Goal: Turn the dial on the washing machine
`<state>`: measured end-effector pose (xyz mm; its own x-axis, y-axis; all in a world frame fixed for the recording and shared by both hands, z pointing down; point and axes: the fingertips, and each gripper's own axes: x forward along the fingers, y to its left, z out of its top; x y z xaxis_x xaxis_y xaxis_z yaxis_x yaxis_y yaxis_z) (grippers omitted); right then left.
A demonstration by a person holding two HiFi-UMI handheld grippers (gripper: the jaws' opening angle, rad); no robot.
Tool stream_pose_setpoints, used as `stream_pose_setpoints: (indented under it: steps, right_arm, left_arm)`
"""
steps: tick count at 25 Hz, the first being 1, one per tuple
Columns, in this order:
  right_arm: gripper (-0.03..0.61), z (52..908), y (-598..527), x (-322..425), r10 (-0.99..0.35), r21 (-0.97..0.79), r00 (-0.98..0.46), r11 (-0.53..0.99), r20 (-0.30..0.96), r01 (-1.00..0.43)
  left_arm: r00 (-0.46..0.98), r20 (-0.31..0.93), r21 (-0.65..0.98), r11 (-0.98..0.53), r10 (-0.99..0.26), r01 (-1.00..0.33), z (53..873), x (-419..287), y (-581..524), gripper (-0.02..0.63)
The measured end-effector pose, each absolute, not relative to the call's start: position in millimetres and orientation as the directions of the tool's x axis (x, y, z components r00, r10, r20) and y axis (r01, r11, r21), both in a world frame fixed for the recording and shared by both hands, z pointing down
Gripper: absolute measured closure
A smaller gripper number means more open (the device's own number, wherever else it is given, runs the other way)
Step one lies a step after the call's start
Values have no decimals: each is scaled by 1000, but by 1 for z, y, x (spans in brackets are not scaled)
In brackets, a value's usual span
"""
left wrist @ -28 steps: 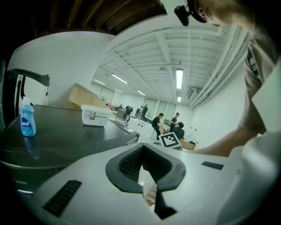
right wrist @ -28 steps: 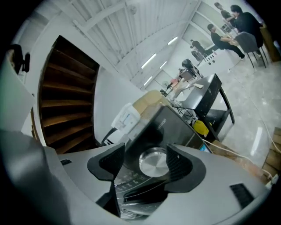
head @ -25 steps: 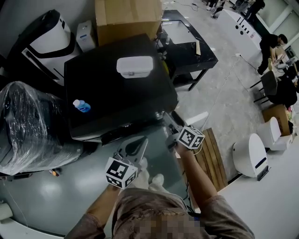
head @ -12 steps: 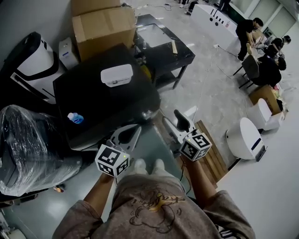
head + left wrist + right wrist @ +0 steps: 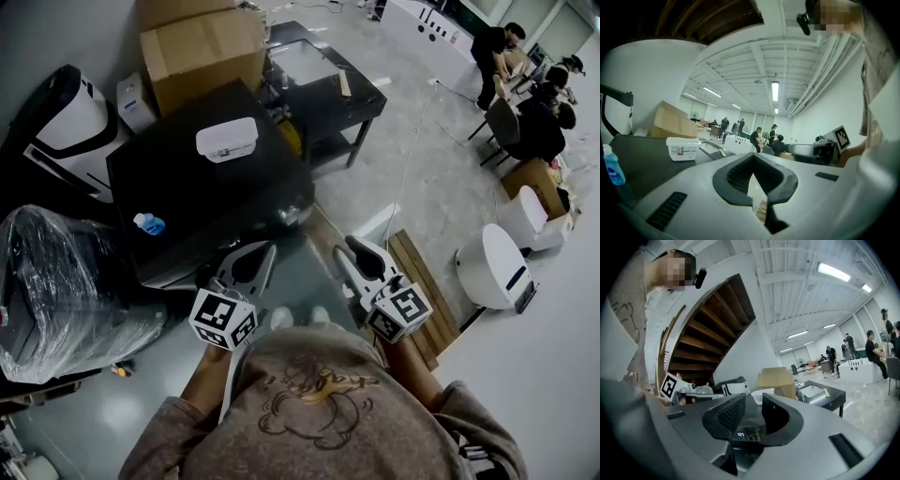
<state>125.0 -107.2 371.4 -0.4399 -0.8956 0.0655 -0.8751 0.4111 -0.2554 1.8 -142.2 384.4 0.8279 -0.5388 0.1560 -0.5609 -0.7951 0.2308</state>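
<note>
The black washing machine [image 5: 202,192] stands in front of me, and its front panel [image 5: 281,220] is seen edge-on in the head view. No dial can be made out there. My left gripper [image 5: 269,247] hangs before the panel, shut and empty; in the left gripper view its tips [image 5: 752,157] meet over nothing. My right gripper [image 5: 352,247] is off the machine's front right corner, clear of it. Its jaws have just been closing and stand partly open with nothing between them. In the right gripper view, the gripper [image 5: 753,397] frames the machine's lit display [image 5: 740,433].
A white lidded box [image 5: 226,139] and a blue bottle [image 5: 147,224] sit on the machine's top. A plastic-wrapped appliance [image 5: 56,281] stands to its left, with a cardboard box [image 5: 200,47] and black table [image 5: 323,80] behind. A wooden pallet [image 5: 422,281] lies at right.
My right gripper has lifted and drawn back from the machine's front right corner, rolling as it went, and its jaws have narrowed. The left gripper rose a little.
</note>
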Motion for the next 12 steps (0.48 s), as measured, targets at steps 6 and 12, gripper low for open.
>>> stream_pose_setpoints:
  steps: [6,12]
  right_arm:
    - [574,394,-100,117,-878,-246,-473,445,68,-861]
    - [574,418,-108,107,-863,-243,-495,461,103,-854]
  left_arm:
    - [811,134,236,-776,-570,-585,395,0,-133,621]
    - [802,114,256,-763,-586,-594,412,1,-133,621]
